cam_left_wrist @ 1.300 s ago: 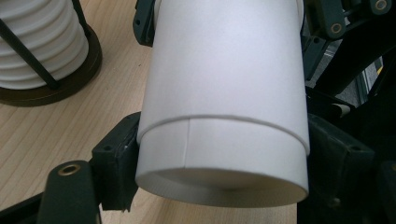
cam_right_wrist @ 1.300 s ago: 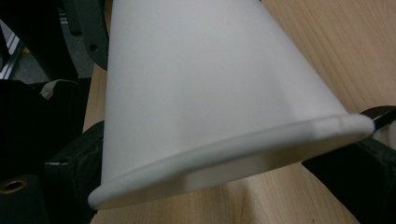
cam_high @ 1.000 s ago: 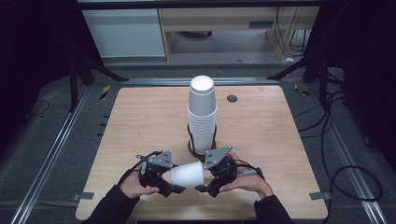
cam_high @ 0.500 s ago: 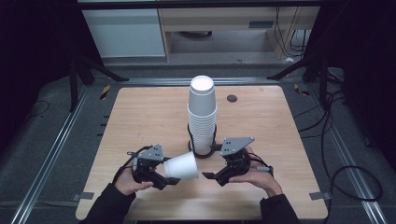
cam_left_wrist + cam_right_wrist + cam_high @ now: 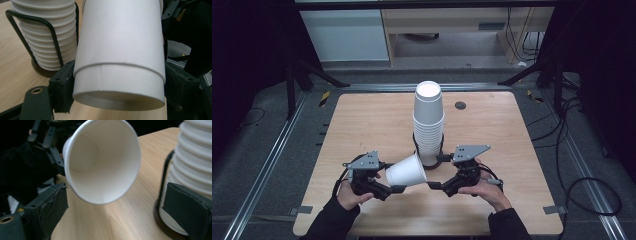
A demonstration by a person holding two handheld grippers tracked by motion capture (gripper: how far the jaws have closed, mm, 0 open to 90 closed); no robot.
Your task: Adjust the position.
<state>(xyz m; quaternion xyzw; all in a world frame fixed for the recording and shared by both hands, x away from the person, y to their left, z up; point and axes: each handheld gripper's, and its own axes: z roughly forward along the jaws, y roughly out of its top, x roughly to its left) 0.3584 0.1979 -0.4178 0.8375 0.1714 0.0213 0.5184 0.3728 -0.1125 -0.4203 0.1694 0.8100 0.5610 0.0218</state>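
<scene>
A single white paper cup (image 5: pixel 407 172) lies on its side just above the wooden table (image 5: pixel 362 125), mouth toward the right. My left gripper (image 5: pixel 397 184) is shut on its base end; in the left gripper view both black pads (image 5: pixel 62 87) press the cup (image 5: pixel 120 50) near its bottom. My right gripper (image 5: pixel 436 172) stands open a short way off the cup's mouth. In the right gripper view its gripper (image 5: pixel 116 212) has wide-apart pads (image 5: pixel 47 210), and the cup's open mouth (image 5: pixel 100 165) faces the camera untouched. A tall stack of white cups (image 5: pixel 428 120) stands in a black wire holder (image 5: pixel 416 145) behind both grippers.
The stack (image 5: pixel 197 162) and its holder's base sit close by my right gripper's far jaw. A small dark round hole (image 5: pixel 460 105) marks the table's back right. Metal rails (image 5: pixel 272 160) run along both sides, and cables (image 5: pixel 577 175) lie on the floor at right.
The right gripper has let go of the cup and drawn back to the right. The left gripper has kept the cup and shifted slightly left, leaving a gap between the two grippers.
</scene>
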